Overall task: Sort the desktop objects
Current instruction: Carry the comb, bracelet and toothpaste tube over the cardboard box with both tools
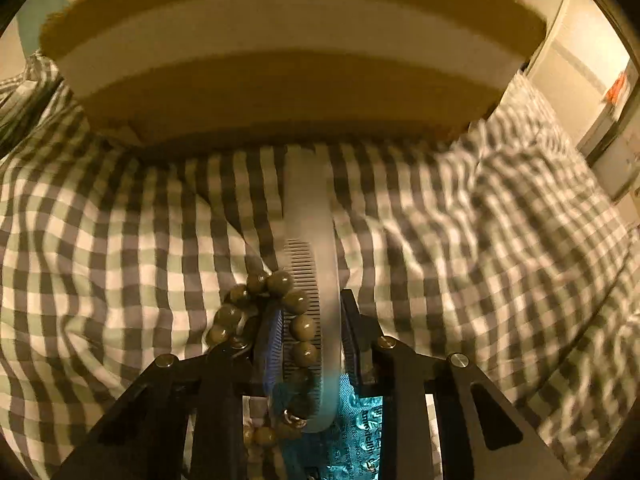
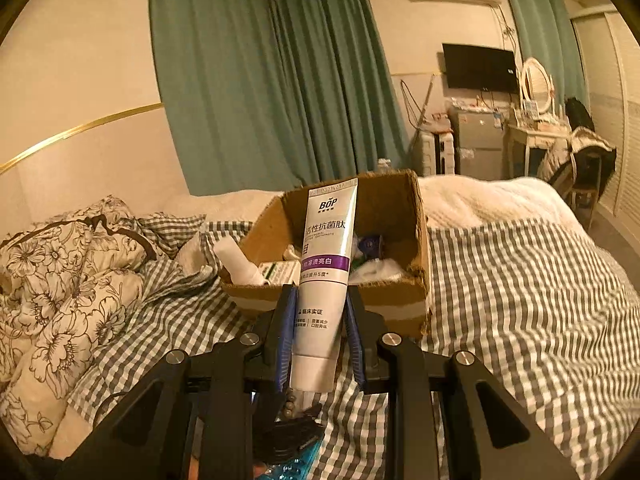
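Your right gripper (image 2: pixel 318 334) clamps the light, squashy toothpaste tube (image 2: pixel 326 264) mid-body, centre frame; your left gripper (image 1: pixel 310 344) pinches a stiff comb (image 1: pixel 316 280), beads (image 1: pixel 280 308) draped loosely.

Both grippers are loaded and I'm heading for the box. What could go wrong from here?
1. The left gripper pinches a comb with a bead bracelet draped loosely over it; the beads may slide off onto the checked bedspread.
2. The right gripper grips the toothpaste tube near its cap end, so the long upper part could tip when released.
3. The cardboard box sits on soft bedding and may shift if bumped.
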`<state>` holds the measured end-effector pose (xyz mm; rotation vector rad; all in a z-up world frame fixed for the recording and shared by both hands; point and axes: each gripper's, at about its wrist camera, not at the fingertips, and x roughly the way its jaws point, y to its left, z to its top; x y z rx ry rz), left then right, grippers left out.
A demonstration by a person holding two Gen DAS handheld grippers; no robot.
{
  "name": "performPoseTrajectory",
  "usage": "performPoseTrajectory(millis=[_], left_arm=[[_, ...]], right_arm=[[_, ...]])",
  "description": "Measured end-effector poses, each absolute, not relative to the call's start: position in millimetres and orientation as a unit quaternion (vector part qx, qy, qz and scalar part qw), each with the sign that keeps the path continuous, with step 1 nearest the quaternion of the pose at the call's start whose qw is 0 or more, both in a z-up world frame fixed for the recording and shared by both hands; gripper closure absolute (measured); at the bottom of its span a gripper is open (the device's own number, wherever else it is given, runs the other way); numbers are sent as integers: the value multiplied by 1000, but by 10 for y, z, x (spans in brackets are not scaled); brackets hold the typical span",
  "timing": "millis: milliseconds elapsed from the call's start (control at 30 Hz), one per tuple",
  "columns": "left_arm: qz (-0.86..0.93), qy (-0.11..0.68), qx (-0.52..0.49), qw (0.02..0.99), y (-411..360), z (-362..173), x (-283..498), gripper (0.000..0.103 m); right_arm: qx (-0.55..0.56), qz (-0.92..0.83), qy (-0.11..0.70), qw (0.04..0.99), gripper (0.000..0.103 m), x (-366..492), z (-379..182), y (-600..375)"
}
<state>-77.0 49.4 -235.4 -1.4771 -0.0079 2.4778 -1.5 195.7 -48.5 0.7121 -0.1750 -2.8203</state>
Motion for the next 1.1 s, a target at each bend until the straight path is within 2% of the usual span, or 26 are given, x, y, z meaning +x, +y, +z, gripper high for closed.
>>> performPoseTrajectory(millis=[633, 833, 1100], left_arm=[[905, -36, -405, 126, 159, -1356, -335, 77], [933, -43, -340, 110, 74, -901, -249, 77], [957, -37, -270, 99, 31, -344, -462, 77]], right_arm=[[187, -976, -51, 102, 79, -94, -34, 2119], [181, -976, -51, 107, 79, -169, 21, 2095], [175, -977, -41, 115, 79, -308, 89, 2015]])
